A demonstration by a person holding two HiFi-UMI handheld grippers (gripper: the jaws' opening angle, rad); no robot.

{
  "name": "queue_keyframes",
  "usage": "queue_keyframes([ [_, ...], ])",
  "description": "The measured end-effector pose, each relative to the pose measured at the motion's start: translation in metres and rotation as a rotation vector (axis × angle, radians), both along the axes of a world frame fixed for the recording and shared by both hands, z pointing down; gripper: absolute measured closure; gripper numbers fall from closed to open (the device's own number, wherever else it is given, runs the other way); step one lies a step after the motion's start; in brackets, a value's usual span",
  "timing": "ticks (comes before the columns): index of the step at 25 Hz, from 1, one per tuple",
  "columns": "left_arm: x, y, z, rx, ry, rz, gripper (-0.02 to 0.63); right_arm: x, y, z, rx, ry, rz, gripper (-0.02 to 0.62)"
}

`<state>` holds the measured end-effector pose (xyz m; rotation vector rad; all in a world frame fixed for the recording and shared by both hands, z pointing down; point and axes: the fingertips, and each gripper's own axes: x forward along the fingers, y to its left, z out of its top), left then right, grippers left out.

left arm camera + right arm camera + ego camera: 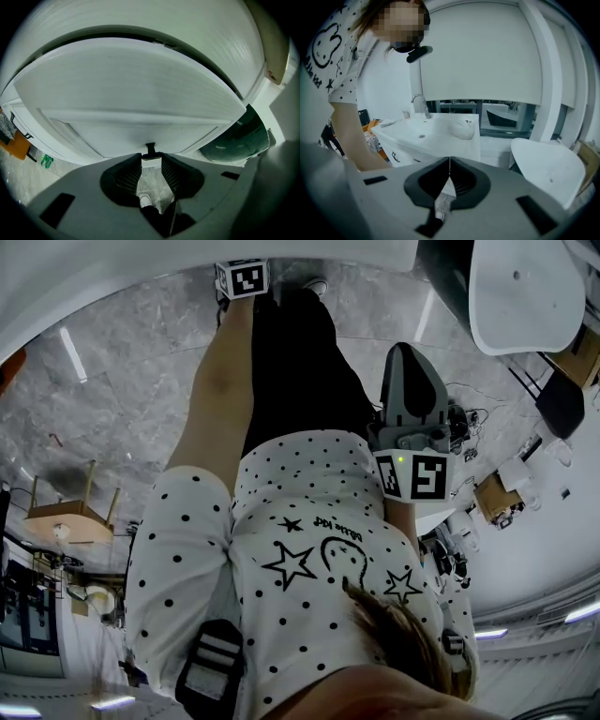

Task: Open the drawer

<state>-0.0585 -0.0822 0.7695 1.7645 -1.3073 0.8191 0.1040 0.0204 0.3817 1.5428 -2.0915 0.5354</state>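
as i read it, step: the approach; the drawer [140, 133] looks shut, not yet pulled.
drawer: white front straight ahead of my left gripper [151, 157], its black handle [150, 148] at the fingertips.
left fingers: spread wide, handle between the tips, no squeeze on it that i can see.
right gripper [449, 161]: fingers closed together, empty, facing the sink [426, 133] from well apart.
next: close the left fingers on the handle, then pull straight back toward me, level, no twisting.

Left gripper [151, 159] spread wide, arm outstretched — right gripper [449, 161] closed.
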Motion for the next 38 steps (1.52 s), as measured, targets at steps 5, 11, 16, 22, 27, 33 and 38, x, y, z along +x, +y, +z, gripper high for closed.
queue_keyframes([
  [5,-0.001,0.002,-0.001,0.001,0.000,-0.003,0.471,-0.002,-0.001,0.002,-0.004,-0.002,-0.015,0.581],
  [11,0.001,0.008,0.000,0.003,0.005,0.002,0.471,0.001,-0.005,0.004,-0.007,0.002,-0.021,0.581],
  [16,-0.003,0.016,-0.002,0.001,0.003,0.000,0.471,-0.001,-0.002,0.002,-0.003,0.000,-0.022,0.581],
  [22,0.002,0.023,-0.002,0.002,-0.004,0.010,0.471,0.007,0.002,0.003,-0.002,-0.001,-0.020,0.581],
  [27,-0.001,0.027,-0.002,0.002,-0.006,0.003,0.471,0.007,0.005,0.003,-0.003,0.001,-0.022,0.581],
  [33,0.000,0.029,0.000,0.002,-0.007,0.007,0.471,0.008,0.006,0.005,-0.003,0.002,-0.021,0.581],
  [38,0.002,0.040,0.002,-0.002,-0.003,0.004,0.471,0.009,0.007,0.007,-0.005,0.001,-0.026,0.581],
])
